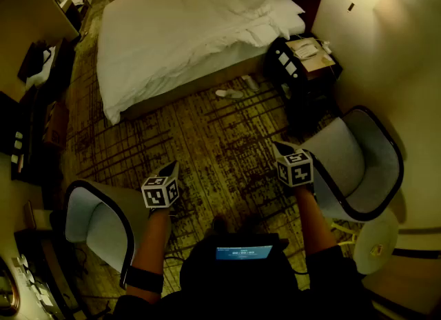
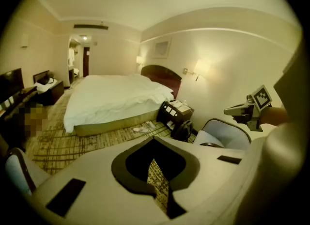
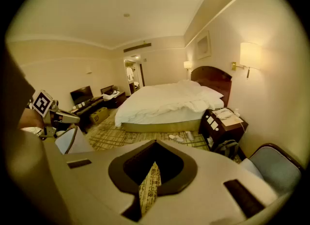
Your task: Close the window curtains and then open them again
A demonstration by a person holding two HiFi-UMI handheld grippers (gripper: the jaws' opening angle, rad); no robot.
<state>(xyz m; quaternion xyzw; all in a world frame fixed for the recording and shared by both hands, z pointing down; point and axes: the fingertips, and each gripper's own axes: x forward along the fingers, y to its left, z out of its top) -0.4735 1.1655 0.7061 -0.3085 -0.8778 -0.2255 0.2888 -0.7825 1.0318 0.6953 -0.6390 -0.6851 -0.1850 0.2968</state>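
Observation:
No window or curtain shows in any view. In the head view my left gripper is held out over the patterned carpet, shut and empty. My right gripper is level with it on the right, also shut with nothing between its fingers. Both point toward the bed. In the left gripper view the closed jaws of the left gripper meet in front of the carpet, and the right gripper shows at the right. In the right gripper view the right gripper is shut too, with the left gripper at the left edge.
A grey armchair stands close on the right, another armchair close on the left. A round side table is at the lower right. A dark nightstand and slippers lie by the bed. A TV desk lines the left wall.

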